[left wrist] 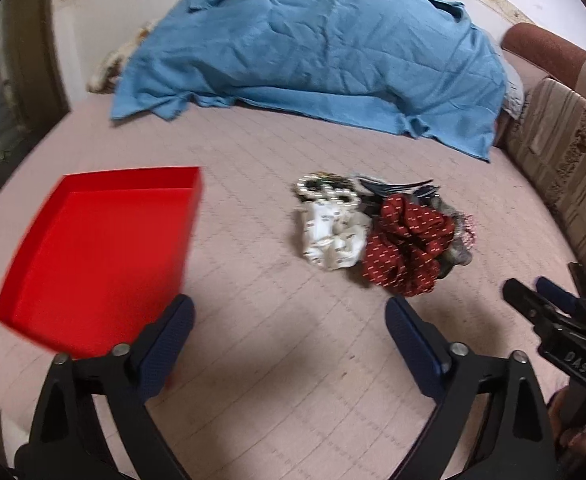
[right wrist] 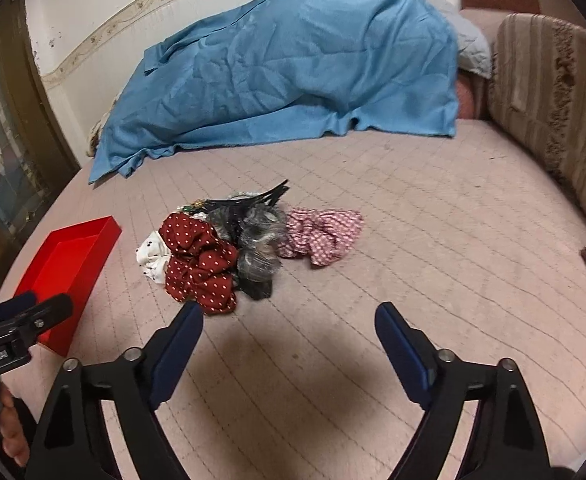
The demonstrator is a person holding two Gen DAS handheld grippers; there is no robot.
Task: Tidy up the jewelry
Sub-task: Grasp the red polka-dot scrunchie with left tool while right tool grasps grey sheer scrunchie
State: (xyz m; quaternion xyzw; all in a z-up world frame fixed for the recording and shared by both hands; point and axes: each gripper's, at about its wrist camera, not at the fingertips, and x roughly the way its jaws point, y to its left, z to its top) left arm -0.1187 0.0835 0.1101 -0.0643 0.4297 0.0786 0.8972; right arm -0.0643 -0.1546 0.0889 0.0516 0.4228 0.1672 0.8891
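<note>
On the far left I saw the red tray point(left wrist: 93, 256) on the bed point(left wrist: 277, 360), empty inside. It lay just past the left finger of my left tongs point(left wrist: 289, 316), so the left tongs were the nearer ones to it. Its long side ran away from me, up the bed.

My left tongs were wide apart. Nothing was between the fingers, and I saw only bare bed there. They touched nothing.

Next came the pile of hair things and jewelry in the middle of the bed. From the left tongs it lay ahead and a bit to the right. The white scrunchie point(left wrist: 331, 240) was on the left side of the pile, with a pearl clip point(left wrist: 325, 194) just behind it. The dark red dotted scrunchie point(right wrist: 199, 260) was in the middle and closest to me. Behind it sat a grey fuzzy scrunchie point(right wrist: 259, 248) and a black claw clip point(right wrist: 253, 198). The pink checked scrunchie point(right wrist: 321, 234) was on the right end.

My right tongs point(right wrist: 289, 320) were wide apart too, and empty. The red dotted scrunchie lay just in front of their left finger, so I thought the right tongs were nearer to the pile. I thought I had to push forward and a little left to reach it.
</note>
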